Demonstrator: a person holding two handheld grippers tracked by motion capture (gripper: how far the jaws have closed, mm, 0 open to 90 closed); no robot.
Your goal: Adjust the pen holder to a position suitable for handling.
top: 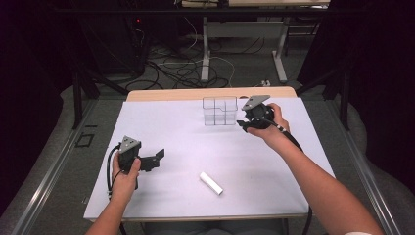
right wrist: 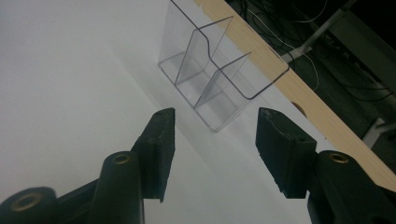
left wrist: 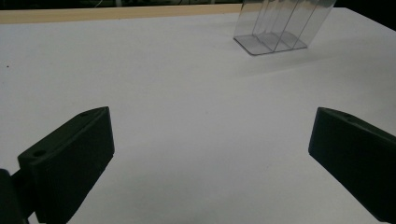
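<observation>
Two grippers work above a white table (top: 161, 122): the right gripper (right wrist: 215, 140), jaws half apart with nothing between them, hangs just beside a clear divided box (top: 220, 111) standing near the far edge; the left gripper (left wrist: 210, 154) rests wide apart and empty near a white stick (top: 211, 183)
</observation>
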